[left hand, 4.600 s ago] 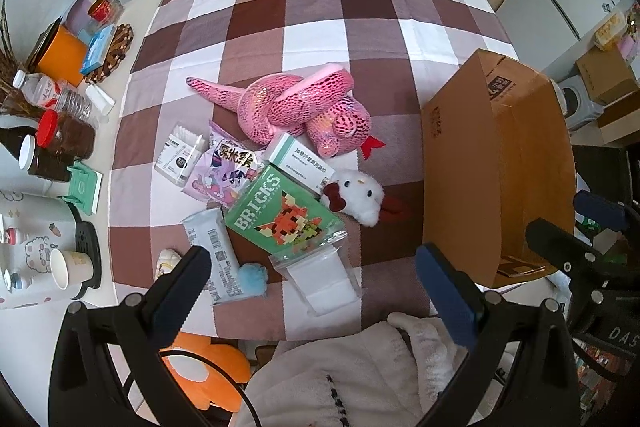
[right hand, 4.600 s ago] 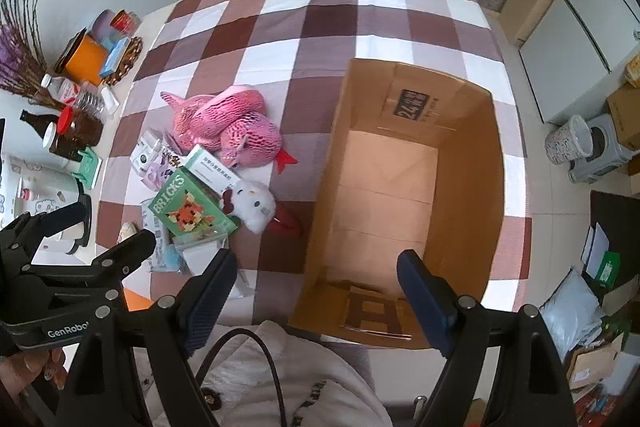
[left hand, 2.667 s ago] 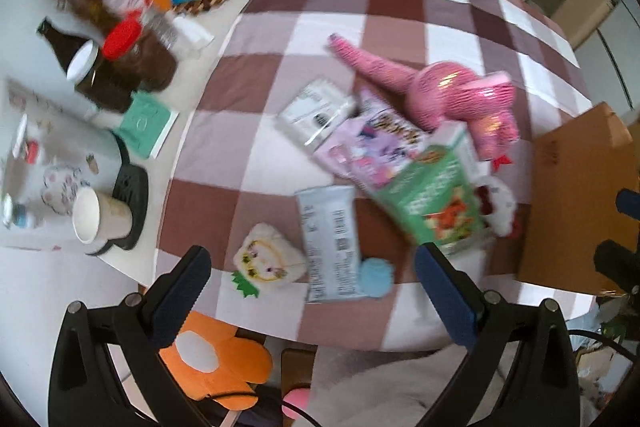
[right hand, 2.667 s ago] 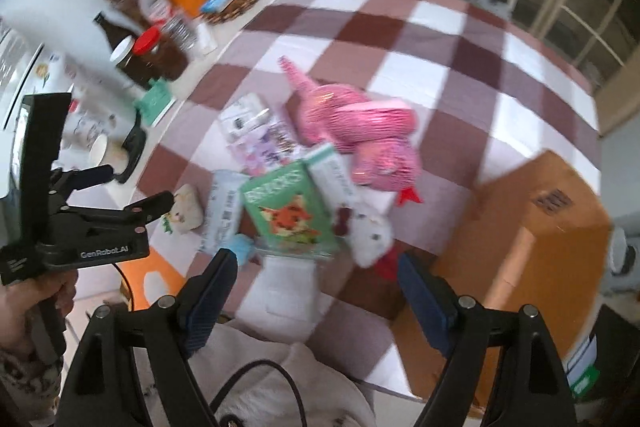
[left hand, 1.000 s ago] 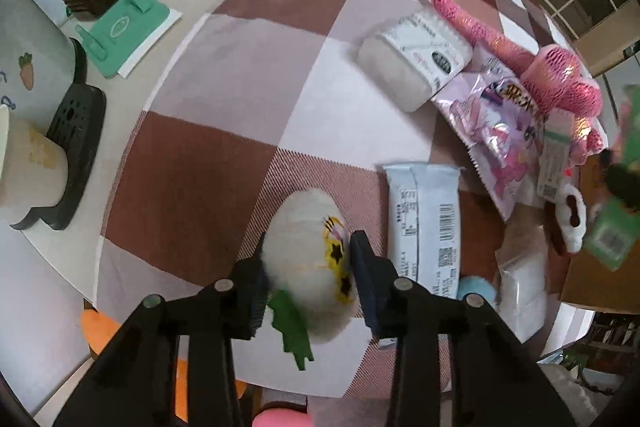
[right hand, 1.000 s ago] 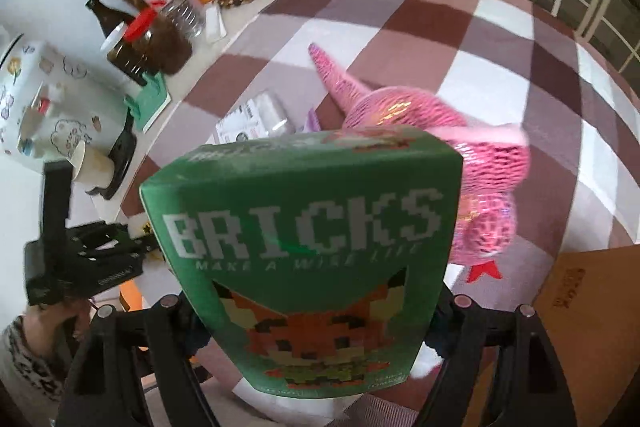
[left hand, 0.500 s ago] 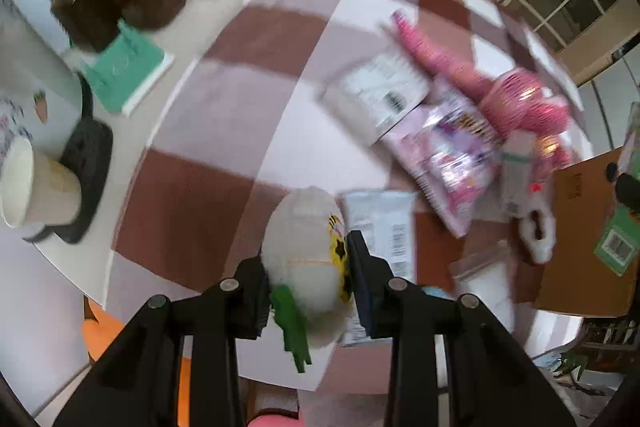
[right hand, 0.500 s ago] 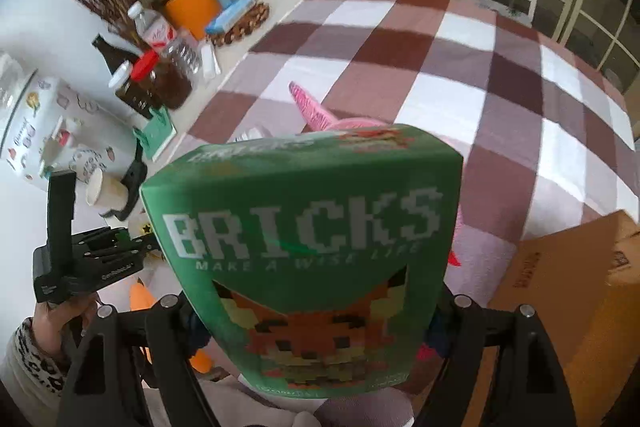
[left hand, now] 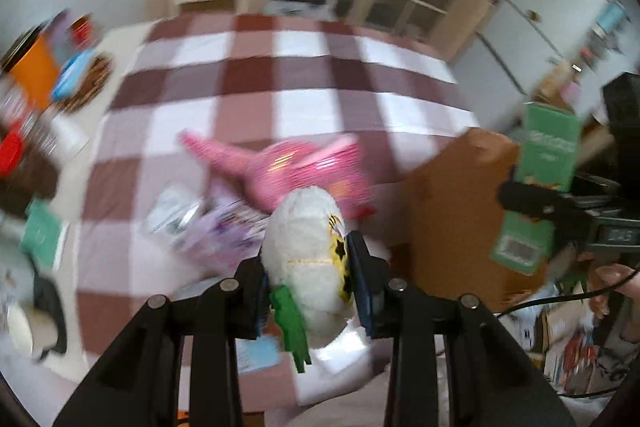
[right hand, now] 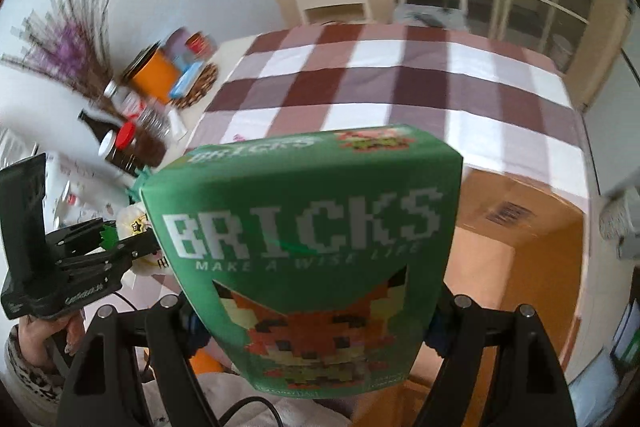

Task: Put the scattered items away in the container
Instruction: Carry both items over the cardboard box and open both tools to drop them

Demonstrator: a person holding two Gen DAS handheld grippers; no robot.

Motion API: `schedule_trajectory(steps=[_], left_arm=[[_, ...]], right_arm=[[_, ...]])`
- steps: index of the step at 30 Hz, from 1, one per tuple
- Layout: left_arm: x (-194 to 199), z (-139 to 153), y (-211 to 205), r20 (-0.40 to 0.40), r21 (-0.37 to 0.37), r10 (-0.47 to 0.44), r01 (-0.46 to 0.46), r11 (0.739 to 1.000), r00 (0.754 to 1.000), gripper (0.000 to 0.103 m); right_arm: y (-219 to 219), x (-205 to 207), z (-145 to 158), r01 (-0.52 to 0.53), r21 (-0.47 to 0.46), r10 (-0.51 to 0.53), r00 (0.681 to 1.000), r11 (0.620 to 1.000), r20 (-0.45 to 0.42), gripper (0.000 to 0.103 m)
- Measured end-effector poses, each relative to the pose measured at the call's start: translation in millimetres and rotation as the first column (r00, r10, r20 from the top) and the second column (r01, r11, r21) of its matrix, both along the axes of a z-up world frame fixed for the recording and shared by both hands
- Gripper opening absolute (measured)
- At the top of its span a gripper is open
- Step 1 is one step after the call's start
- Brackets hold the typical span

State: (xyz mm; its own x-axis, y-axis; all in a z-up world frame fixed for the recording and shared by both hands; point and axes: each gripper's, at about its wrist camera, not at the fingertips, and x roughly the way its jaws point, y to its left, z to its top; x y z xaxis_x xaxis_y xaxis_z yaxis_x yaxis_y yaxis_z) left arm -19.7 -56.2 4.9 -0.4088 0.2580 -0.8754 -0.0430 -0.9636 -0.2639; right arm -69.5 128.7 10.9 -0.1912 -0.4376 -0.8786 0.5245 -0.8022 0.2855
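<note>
Left wrist view: left hand-held gripper (left hand: 310, 277) closed onto a white plush toy (left hand: 308, 259), pads pressing both flanks, toy clear of the worktop (left hand: 248, 99). Toy's long axis runs roughly along the fingers, rounded end forward, green felt tab hanging at the near end. Frame is motion-blurred. Below and beyond: pink plush snake (left hand: 288, 167) lying across the checked cloth, tail toward the left; pale snack packets (left hand: 208, 227) beside it, too smeared to read. Cardboard box (left hand: 456, 211) stands at the right edge of the worktop; the green box shows above it in the other gripper. Right wrist view: right hand-held gripper (right hand: 316, 323) clamped on the BRICKS box (right hand: 308, 255) at its lower sides, jaws spread wide to span it. Box is upright, printed face to the camera, long axis along the fingers, top edge forward. Open cardboard box sits just right and beneath, mouth up, interior looks bare. Jars and bottles (right hand: 132, 131) crowd the far left of the worktop. Risks, as judged: the BRICKS box is held only near one end, so a tilt could let it swing or slip before it is over the opening; it could catch the carton's near wall or flap. The plush is soft and may squeeze out of the pads. Both tools converging on one opening could collide.
</note>
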Motion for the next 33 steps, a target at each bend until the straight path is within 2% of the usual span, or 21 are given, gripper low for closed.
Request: schedule_trajectory(steps=[7, 14, 23, 28, 33], left_arm=[[-31, 20, 84, -0.045, 0.047, -0.202, 0.204, 0.978, 0.978, 0.034], [-51, 24, 146, -0.059, 0.081, -0.322, 0.326, 0.942, 0.945, 0.034], [-79, 12, 198, -0.025, 0.149, -0.378, 0.377, 0.914, 0.926, 0.034], [-90, -5, 215, 0.01, 0.146, -0.385, 0.38, 0.913, 0.923, 0.034], [-99, -9, 230, 0.014, 0.126, -0.4, 0.396, 0.91, 0.916, 0.034]], right_arm=[[75, -4, 13, 0.153, 0.007, -0.153, 0.988, 0.988, -0.03, 0.082], [131, 4, 5, 0.268, 0.021, -0.268, 0.963, 0.963, -0.009, 0.082], [155, 22, -16, 0.292, 0.023, -0.293, 0.955, 0.956, 0.044, 0.082], [157, 26, -26, 0.284, 0.038, -0.286, 0.956, 0.958, 0.061, 0.082], [158, 25, -33, 0.285, 0.035, -0.287, 0.955, 0.958, 0.079, 0.082]])
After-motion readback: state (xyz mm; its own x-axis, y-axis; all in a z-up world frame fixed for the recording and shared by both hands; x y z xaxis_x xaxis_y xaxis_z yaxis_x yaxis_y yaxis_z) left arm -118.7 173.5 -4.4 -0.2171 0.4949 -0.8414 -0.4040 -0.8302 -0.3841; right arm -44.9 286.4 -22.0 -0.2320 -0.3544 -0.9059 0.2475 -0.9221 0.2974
